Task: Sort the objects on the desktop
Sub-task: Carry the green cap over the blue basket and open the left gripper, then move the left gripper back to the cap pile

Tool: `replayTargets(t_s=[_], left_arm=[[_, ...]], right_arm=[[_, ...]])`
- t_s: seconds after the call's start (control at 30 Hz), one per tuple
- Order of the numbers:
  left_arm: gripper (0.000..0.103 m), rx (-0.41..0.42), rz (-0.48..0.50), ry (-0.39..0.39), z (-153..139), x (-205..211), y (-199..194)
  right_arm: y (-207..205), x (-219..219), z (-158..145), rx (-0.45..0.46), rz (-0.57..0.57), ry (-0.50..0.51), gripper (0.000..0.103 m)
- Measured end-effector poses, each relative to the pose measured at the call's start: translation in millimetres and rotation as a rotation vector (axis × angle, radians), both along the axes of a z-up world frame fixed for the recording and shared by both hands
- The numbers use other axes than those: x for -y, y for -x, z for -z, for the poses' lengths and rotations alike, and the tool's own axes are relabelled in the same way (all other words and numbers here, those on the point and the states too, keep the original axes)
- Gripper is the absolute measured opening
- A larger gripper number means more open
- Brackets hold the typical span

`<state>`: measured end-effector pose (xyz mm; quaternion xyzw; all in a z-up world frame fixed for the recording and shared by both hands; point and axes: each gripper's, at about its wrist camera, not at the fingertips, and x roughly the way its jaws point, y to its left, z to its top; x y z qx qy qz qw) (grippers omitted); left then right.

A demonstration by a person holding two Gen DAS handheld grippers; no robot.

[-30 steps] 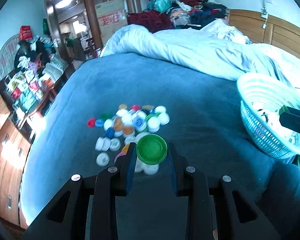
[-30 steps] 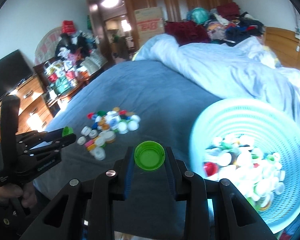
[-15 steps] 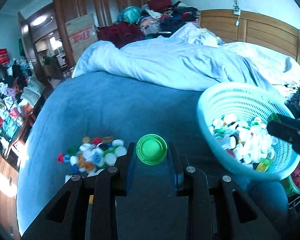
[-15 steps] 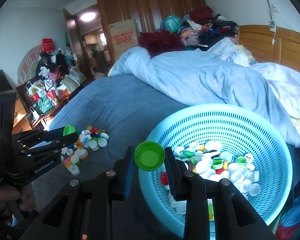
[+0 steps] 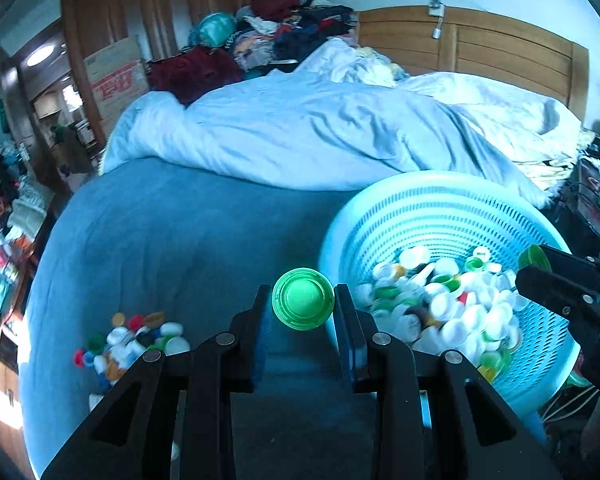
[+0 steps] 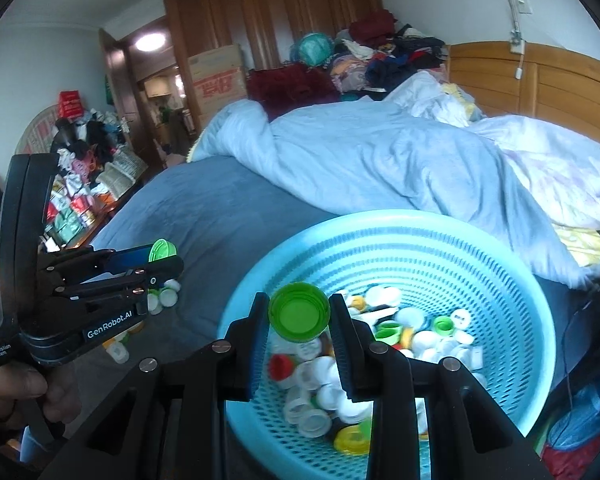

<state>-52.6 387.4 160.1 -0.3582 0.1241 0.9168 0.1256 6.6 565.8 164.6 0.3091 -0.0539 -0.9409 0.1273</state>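
Caps held in both grippers, near and over the basket (image 6: pixel 512 280).

Left gripper (image 5: pixel 303 308): jaws closed on a green cap (image 5: pixel 303 305), domed top toward the camera, pinched across its rim; poised above the blue blanket (image 5: pixel 172 240), just beside the basket's near wall and not yet over the opening.

Right gripper (image 6: pixel 299 318): jaws closed on a lime green cap (image 6: pixel 299 316), hollow side toward the camera, gripped by the outer skirt; positioned above the basket's contents.

Basket: pale blue, perforated, resting on the bed, part-filled with white, green, yellow and red caps.

Loose caps (image 5: pixel 132 340): small mixed pile remaining on the blanket, well apart from the basket.

Handling, as judged: light, stiff plastic, not fragile; smooth and rounded, so liable to slip or pop sideways from flat pads if pinched off-centre. Best taken across the full diameter at the ribbed skirt, as here. Likely to bounce little on release into the heap; soft blanket makes for tilted, unsteady caps in the pile.
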Motion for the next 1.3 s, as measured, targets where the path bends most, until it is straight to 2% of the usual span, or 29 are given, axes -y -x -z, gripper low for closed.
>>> replayTargets(t_s=[0.27,0.57,0.97,1.1,1.17,1.23,1.3], left_arm=[[0.025,0.066,0.062,0.007,11.1,-32.8,18.9],[0.025,0.172,0.109,0.013,37.5,-47.9,27.6],[0.026,0.190,0.176,0.004,42.9,-68.1,32.3],[0.030,0.181,0.199,0.007,42.5,-71.8,30.4],[0.032,0.176,0.208,0.007,42.1,-72.8,28.6],[0.036,0.177,0.215,0.002,41.9,-74.1,28.0],[0.041,0.171,0.216,0.002,41.1,-74.5,27.0]], right_arm=[[11.6,-37.4,8.1,0.039,0.081,0.040,0.033],[14.3,-39.7,22.7,0.086,0.085,0.056,0.033],[18.1,-44.0,30.9,0.105,0.103,0.061,0.033],[19.4,-48.3,33.8,0.110,0.113,0.065,0.033],[19.7,-49.4,35.3,0.113,0.115,0.069,0.037],[19.4,-49.6,35.3,0.111,0.120,0.073,0.050],[18.3,-49.7,34.9,0.108,0.125,0.075,0.055]])
